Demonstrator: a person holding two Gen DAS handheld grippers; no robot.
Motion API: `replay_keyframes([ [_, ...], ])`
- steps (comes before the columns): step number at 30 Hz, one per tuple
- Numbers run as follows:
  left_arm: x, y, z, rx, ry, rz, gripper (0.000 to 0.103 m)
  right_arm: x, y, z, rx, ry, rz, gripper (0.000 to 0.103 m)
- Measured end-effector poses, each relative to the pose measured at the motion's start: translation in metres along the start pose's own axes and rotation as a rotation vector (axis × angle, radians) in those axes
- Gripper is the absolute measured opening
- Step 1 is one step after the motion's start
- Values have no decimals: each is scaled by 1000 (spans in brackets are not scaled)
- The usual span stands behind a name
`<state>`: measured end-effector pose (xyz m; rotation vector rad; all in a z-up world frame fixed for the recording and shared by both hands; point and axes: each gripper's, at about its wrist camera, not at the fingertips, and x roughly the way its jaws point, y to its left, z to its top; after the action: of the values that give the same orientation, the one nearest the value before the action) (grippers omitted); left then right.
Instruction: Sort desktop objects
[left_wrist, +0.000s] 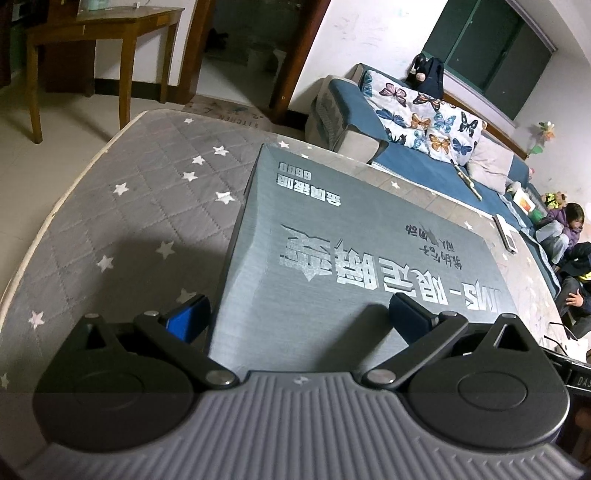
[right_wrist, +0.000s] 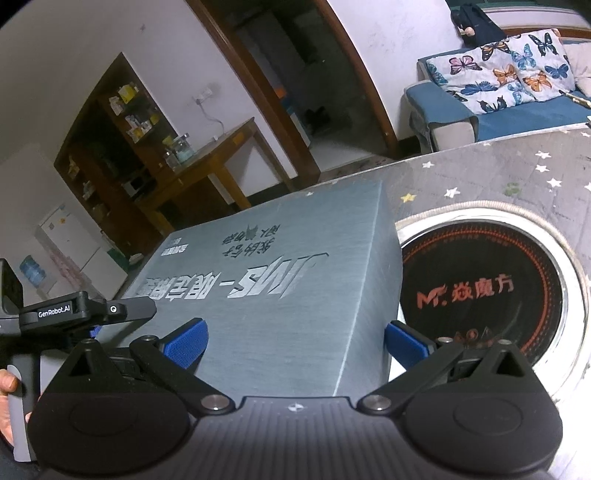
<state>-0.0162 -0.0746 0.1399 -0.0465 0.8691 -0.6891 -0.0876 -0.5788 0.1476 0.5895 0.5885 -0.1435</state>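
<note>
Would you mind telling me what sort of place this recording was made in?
Most likely a home living room: a blue sofa with butterfly cushions, a wooden side table, and a quilted star-print table cover around a built-in hotplate.

Flat grey box (left_wrist: 332, 236) on quilted table (left_wrist: 122, 206)

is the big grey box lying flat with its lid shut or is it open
Shut and lying flat. The grey box rests on the star-patterned cover, printed top face up, with no flap raised or gap visible. Its contents cannot be seen.
</note>
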Motion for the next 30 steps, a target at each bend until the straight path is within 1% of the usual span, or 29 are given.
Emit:
replay_keyframes([
  [7, -14, 2, -16, -6, -12, 4, 103, -6, 6, -12, -13, -2, 10, 103],
  [14, -27, -3, -27, 10, -38, 15, 103, -13, 9, -22, -25, -4, 17, 103],
  [30, -41, -7, -41, 18, -48, 30, 103, -24, 8, -39, -20, -10, 28, 103],
])
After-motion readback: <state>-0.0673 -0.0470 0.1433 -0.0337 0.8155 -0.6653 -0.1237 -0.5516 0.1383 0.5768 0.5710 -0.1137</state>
